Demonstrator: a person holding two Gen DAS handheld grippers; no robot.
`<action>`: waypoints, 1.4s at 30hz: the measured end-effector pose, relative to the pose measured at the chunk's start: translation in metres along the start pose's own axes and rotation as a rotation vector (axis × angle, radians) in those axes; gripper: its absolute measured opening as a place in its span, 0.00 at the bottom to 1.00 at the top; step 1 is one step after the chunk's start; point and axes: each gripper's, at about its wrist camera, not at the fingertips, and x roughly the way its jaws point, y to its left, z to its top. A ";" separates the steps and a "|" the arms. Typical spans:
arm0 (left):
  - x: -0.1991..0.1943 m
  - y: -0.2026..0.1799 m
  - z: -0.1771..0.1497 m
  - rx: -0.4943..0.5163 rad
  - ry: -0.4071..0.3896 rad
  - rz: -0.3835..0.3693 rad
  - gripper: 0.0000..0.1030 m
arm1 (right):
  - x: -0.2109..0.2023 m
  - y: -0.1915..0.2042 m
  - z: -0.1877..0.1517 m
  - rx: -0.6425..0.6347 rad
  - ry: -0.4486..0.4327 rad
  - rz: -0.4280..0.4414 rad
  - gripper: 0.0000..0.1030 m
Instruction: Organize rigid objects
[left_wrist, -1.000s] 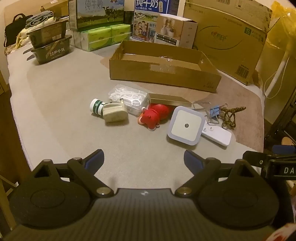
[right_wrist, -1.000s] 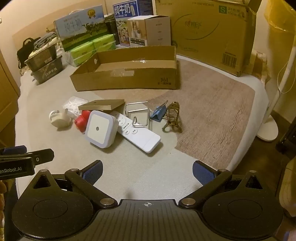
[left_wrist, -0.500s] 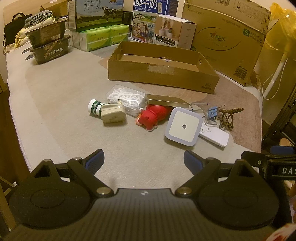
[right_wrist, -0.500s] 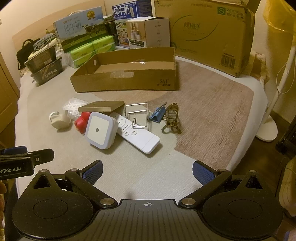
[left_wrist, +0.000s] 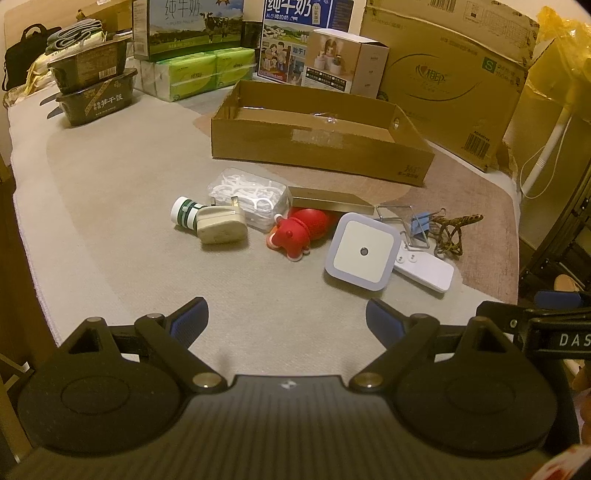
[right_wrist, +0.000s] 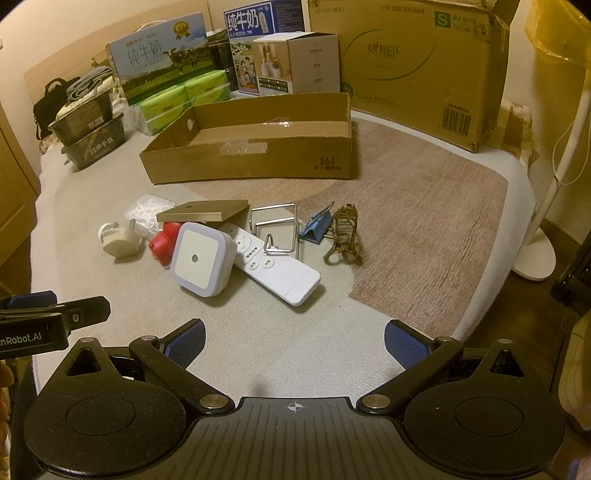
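Left fingers (left_wrist: 286, 317) spread wide, nothing between, poised above bare surface (left_wrist: 110, 192) short of the pile. Right fingers (right_wrist: 295, 339) likewise spread and empty, angled down toward the same heap.

Just ahead: square night light (right_wrist: 201, 258) propped on the remote (right_wrist: 277, 264), likely the easiest first pick since it sits on top and nearest. Red toy (left_wrist: 299, 230) tucked partly under a flat gold box (left_wrist: 328, 201). Beige plug (left_wrist: 219, 229) touching a small white bottle (left_wrist: 184, 216), clear floss-pick case (left_wrist: 247, 195) behind. Wire stand (right_wrist: 275, 229), blue clip (right_wrist: 314, 229) and brown ornament (right_wrist: 345, 236) off to the right.

Further back: open cardboard tray (right_wrist: 251, 158), apparently empty, probably the destination; nothing sorted yet. Beyond it, stacked cartons, out of the way.
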 end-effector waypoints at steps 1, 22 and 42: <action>0.000 0.000 0.000 0.000 0.000 0.000 0.88 | 0.000 0.000 0.000 0.000 0.000 0.000 1.00; 0.004 0.006 0.003 -0.008 0.003 -0.011 0.88 | 0.005 0.000 0.000 0.001 -0.003 0.005 1.00; 0.041 0.004 0.020 0.077 -0.019 -0.133 0.87 | 0.039 -0.012 0.006 -0.089 -0.035 0.041 0.99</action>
